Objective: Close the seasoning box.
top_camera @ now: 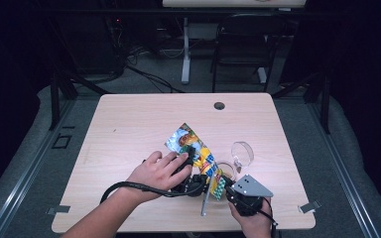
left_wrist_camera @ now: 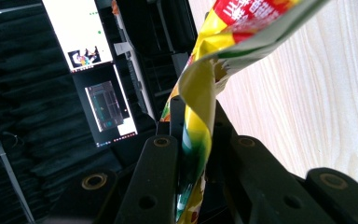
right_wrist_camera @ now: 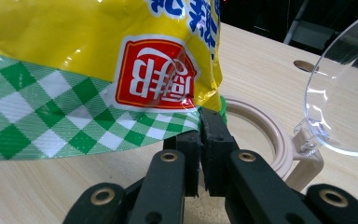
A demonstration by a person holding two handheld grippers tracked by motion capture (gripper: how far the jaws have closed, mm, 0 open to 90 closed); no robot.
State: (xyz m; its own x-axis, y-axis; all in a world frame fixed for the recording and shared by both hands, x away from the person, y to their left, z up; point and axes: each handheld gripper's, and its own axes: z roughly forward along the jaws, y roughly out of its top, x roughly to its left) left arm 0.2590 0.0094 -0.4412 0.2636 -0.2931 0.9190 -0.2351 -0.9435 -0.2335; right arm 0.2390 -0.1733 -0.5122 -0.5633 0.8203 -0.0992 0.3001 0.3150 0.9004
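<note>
Snack bag [top_camera: 194,147], foil-film, printed yellow with a green-and-white check band and a red label; lies slantwise over the middle-front of the counter [top_camera: 129,124], its near end lifted between the two grippers
- Handling, judged: light, thin, crinkly and limp; slick film likely to slip from a shallow pinch and to tear along a sealed edge if pulled apart hard; contents probably brittle, so squeeze the flat seam, not the filled body. Best holds look to be the crimped end seam and the side edge
- Left gripper [top_camera: 193,184], under the person's left hand [top_camera: 158,171]: in the left gripper view its fingers [left_wrist_camera: 161,182] are closed to a thin slit on a twisted edge of the bag [left_wrist_camera: 198,116], which rises out from between them
- Right gripper [top_camera: 240,198]: in the right gripper view its fingers [right_wrist_camera: 214,144] are pressed together, the checked lower edge of the bag [right_wrist_camera: 88,65] caught at their tips
- Nearby, right of the bag: clear plastic lid [top_camera: 242,152] standing on its hinge, attached to a beige ring-shaped rim [right_wrist_camera: 261,126] resting on the counter, just beside the right fingers
</note>
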